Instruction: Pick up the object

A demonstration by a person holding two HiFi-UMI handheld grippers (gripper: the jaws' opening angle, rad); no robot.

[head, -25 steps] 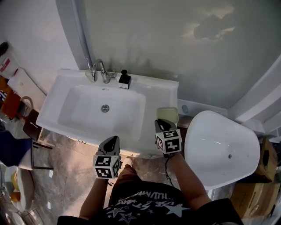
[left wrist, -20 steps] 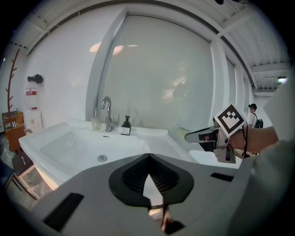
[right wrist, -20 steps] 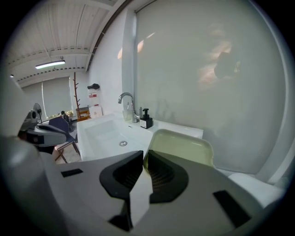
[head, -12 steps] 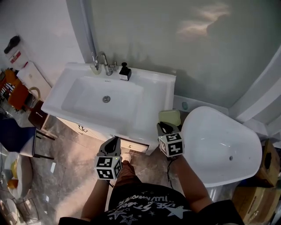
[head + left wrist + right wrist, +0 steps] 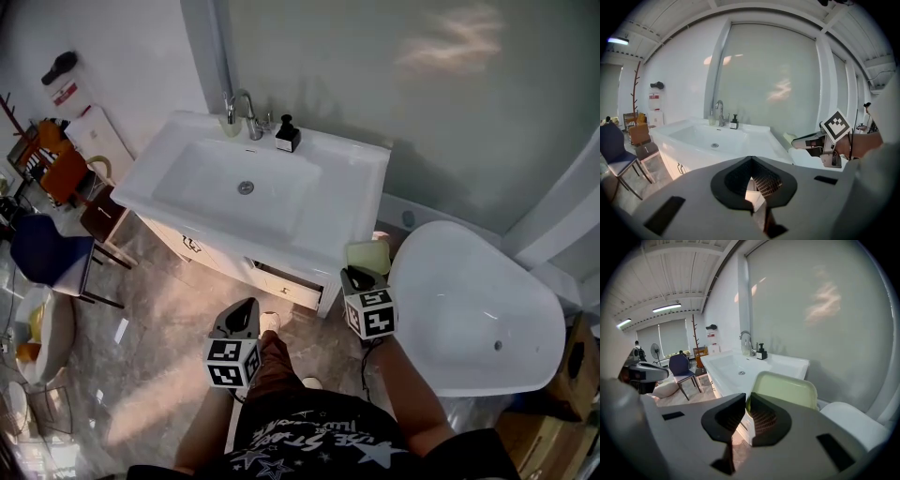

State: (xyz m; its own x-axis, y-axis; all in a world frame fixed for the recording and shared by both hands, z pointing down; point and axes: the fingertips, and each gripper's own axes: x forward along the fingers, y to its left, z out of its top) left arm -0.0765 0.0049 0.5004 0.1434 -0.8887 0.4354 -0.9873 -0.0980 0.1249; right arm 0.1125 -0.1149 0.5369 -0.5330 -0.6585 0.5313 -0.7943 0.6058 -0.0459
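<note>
The tray is one flat, pale green rounded square with a raised rim, smooth like plastic. The right tool pinches its near edge and holds it in the air between the glossy white sink and the smooth oval tub. One curved chrome faucet and one black dispenser stand on the sink. The left tool has its jaws pressed together, empty. Both forearms reach forward, tools tilted slightly down.
</note>
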